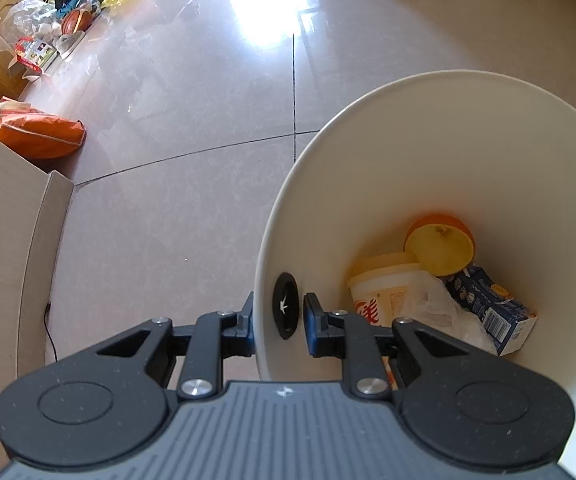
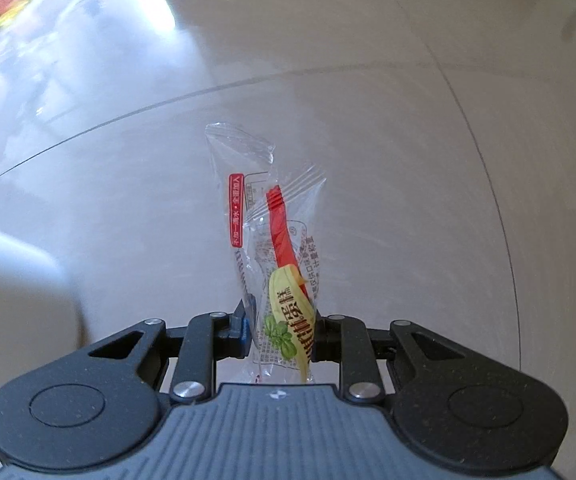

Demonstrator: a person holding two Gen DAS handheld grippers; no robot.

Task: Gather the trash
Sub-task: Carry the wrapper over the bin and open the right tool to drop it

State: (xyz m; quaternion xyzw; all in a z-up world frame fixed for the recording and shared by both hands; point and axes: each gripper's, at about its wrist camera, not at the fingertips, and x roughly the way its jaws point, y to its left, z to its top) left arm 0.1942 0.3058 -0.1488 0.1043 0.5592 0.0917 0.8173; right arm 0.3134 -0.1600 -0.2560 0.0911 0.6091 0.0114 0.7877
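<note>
In the left wrist view, my left gripper (image 1: 278,322) straddles the near wall of a white round trash bin (image 1: 447,152), one finger outside and one inside, close on the wall beside a black round plug (image 1: 286,306). The bin holds a yellow-lidded cup (image 1: 383,284), half an orange peel (image 1: 439,246), a blue carton (image 1: 499,308) and crumpled clear plastic (image 1: 443,312). In the right wrist view, my right gripper (image 2: 282,330) is shut on a clear plastic wrapper (image 2: 266,220) with red and yellow-green print, which stands upright above the tiled floor.
A beige cardboard panel (image 1: 4,248) stands at the left with a black cable (image 1: 50,332) by it. An orange bag (image 1: 38,132), a basketball (image 1: 76,20), boxes and plastic bags lie along the far left. Glossy floor tiles (image 1: 192,120) spread ahead.
</note>
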